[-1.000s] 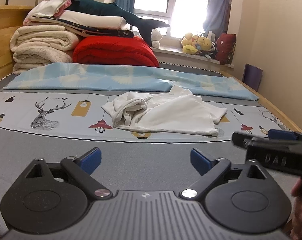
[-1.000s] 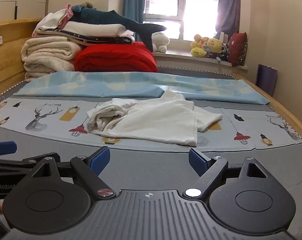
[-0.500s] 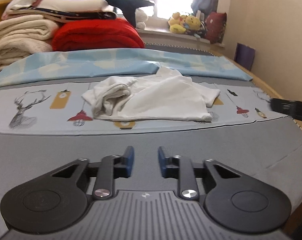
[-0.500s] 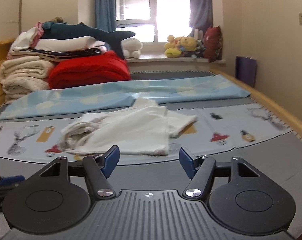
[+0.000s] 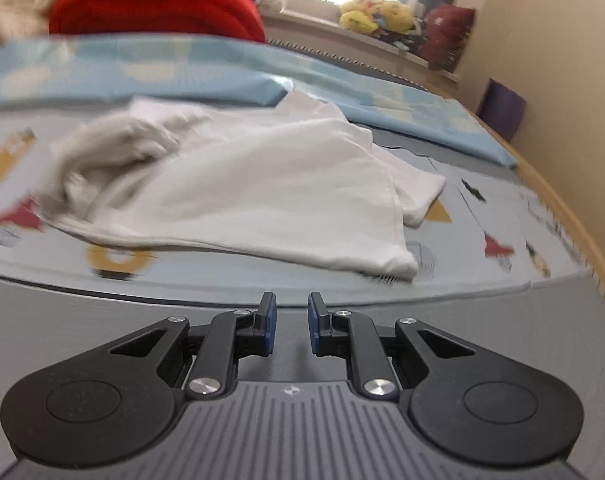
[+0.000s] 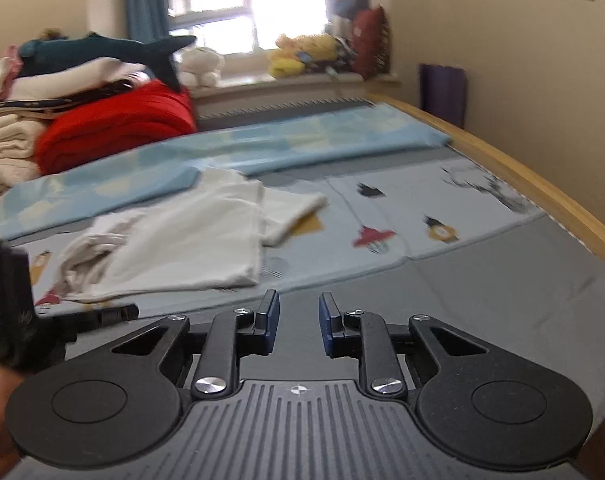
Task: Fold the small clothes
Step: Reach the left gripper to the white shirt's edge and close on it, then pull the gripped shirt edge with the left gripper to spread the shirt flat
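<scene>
A crumpled white garment lies on the patterned sheet of the bed, bunched at its left and flatter at its right; in the right wrist view the white garment sits left of centre. My left gripper hovers just short of its near hem, jaws closing to a narrow gap with nothing between them. My right gripper stands over the grey cover, to the right of the garment's near corner, jaws also closing on nothing.
Behind the garment lies a light blue folded sheet. A red quilt and stacked bedding with a plush shark fill the back left. Soft toys sit on the sill. The wooden bed rail runs along the right.
Both grippers' jaws have narrowed from wide apart to a small gap. The left gripper has moved forward and lower, close to the garment's hem. The right gripper has swung rightward.
</scene>
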Tool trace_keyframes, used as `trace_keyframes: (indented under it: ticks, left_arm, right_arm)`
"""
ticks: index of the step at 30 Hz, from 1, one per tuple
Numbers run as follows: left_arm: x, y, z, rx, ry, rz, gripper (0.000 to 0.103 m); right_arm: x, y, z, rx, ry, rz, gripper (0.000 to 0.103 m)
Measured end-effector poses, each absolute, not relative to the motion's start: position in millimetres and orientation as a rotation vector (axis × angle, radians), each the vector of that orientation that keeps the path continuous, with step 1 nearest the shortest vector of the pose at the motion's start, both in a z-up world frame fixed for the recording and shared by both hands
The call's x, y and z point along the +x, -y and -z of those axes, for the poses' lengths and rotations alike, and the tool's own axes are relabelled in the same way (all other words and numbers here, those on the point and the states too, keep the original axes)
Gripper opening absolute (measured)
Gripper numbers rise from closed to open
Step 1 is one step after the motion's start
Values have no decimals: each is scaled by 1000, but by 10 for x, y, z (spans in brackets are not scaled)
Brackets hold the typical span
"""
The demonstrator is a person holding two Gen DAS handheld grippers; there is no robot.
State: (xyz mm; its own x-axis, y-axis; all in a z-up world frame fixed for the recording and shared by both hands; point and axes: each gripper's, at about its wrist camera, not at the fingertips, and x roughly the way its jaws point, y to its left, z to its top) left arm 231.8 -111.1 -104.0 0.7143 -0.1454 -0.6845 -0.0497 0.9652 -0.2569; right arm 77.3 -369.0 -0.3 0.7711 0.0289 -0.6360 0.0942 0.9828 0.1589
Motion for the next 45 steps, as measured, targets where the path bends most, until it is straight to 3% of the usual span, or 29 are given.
trace_keyframes:
  ticks: [2,4,6,10,11,13,14,21,33,37,41,45]
  left_arm:
    - [2537,1168,1158,-335,-793,51,21]
    - [2699,1213,1237,-408,-801,59,32]
    - [2857,1272,1333,-501,-810,82,56]
    - [3106,1377,1509,-635,-858,61,60]
    - [3156,1393,1541,-654,-858,46,59]
    - [3223,1435,1539,-626,-863,12,38]
    - [3274,1461,1536,-589,-885,8,7]
    - [2995,1226,1161,-391,-876,115,3]
    - [1123,-502,675,26,-1026,345,1]
    - [698,-1333,833,34,-1190,301,0]
    - [397,-1930,1006,-98,-1243,235,0]
    - [373,-2148,769,-252,-1116,235,6]
  right_arm:
    - [788,3804,33,201,-703,57,23]
    - [796,3877,48,205,-704,70,23]
    - [808,3925,62,208,-708,83,23]
    - [845,3962,83,214,-720,90,23]
    - [842,3955,75,210,-720,91,23]
    - [846,3958,72,205,-720,96,23]
    - [854,3964,71,208,-723,100,23]
    - [930,3864,46,207,-729,126,23]
    - [832,3516,130,218,-756,125,23]
    - [755,3364,119,175,-745,112,23]
    - [763,3342,135,170,-747,116,23]
    - [988,3435,260,204,-799,82,23]
